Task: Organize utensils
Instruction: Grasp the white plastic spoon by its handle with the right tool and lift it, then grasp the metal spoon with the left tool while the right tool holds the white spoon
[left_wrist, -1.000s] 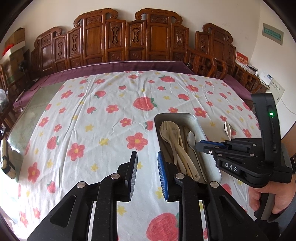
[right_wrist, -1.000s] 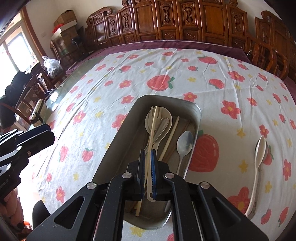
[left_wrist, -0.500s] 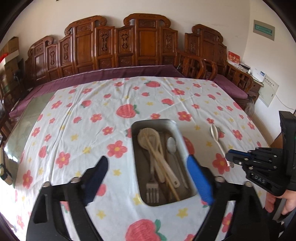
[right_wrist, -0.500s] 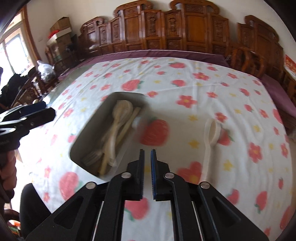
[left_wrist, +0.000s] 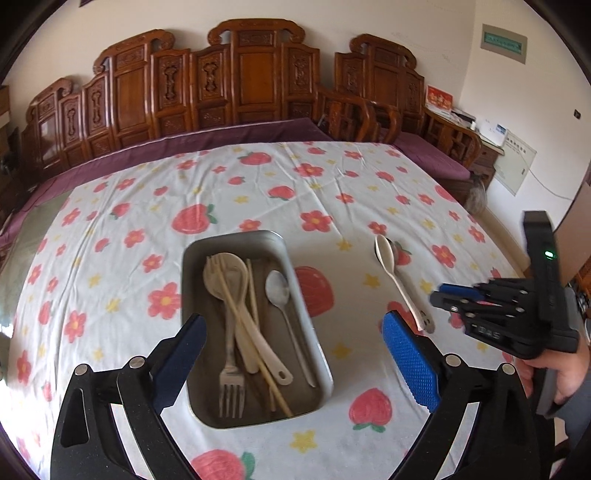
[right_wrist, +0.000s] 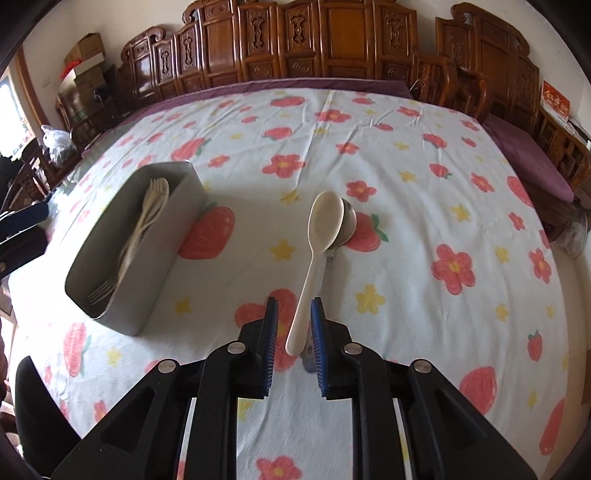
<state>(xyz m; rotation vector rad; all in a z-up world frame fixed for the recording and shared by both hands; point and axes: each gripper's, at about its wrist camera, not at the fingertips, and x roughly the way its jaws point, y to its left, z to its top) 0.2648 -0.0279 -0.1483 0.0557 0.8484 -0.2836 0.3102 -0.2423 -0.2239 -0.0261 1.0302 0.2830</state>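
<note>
A metal tray (left_wrist: 192, 258) (right_wrist: 155, 280) on the flowered tablecloth holds a fork (left_wrist: 231, 384), cream spoons, chopsticks and a steel spoon (left_wrist: 277, 288). To its right a cream spoon (right_wrist: 321, 225) (left_wrist: 386, 254) lies across a steel spoon (right_wrist: 349, 221). My right gripper (right_wrist: 293, 321) (left_wrist: 443, 291) is open a little, its pads on either side of the cream spoon's handle end, not clamped. My left gripper (left_wrist: 291, 332) is wide open above the near end of the tray, holding nothing.
Carved wooden chairs (left_wrist: 258, 74) line the far edge of the table. A glass-topped strip (right_wrist: 66, 177) shows at the table's left side. A bag and boxes (right_wrist: 55, 140) stand beyond the left edge.
My right gripper left the tray, swung right to the cream spoon and opened slightly around its handle. My left gripper opened wide and drew back over the tray.
</note>
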